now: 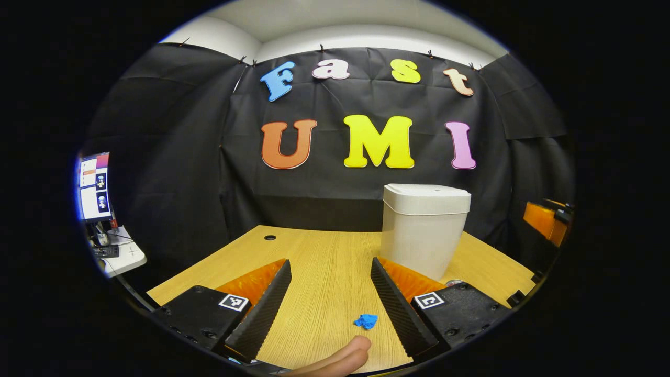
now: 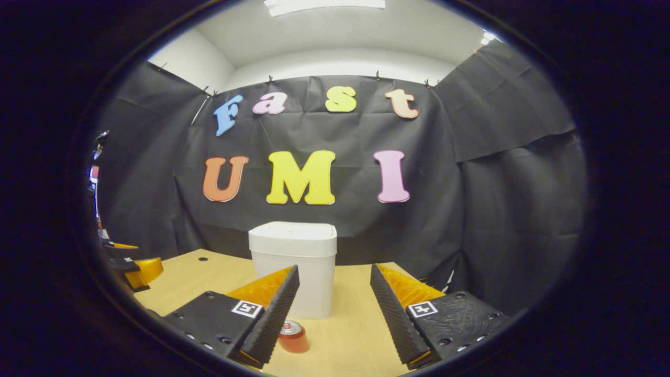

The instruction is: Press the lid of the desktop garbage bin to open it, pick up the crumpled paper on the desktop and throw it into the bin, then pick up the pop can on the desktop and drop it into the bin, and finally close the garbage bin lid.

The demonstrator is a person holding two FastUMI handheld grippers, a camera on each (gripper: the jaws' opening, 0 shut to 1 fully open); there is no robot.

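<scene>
Item count on my desk (image 1: 324, 262): one garbage bin (image 1: 424, 230), lid down, at 1 o'clock from my left gripper (image 1: 331, 301). One crumpled paper (image 1: 366, 321), blue, at 5 o'clock between that gripper's fingers. One pop can (image 2: 292, 335), upright, at 7 o'clock in the right gripper view. Two grippers, including my right gripper (image 2: 335, 306). One cable hole (image 1: 270, 237).

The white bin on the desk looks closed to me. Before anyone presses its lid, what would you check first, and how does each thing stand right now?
1. Bin lid down, ready to press: ok.
2. Left gripper open and holding nothing: ok.
3. Right gripper open and holding nothing: ok.
4. Blue crumpled paper lying free on the desk: ok.
5. Pop can upright before the bin: ok.
6. Gripper touching the lid: not ok.
</scene>
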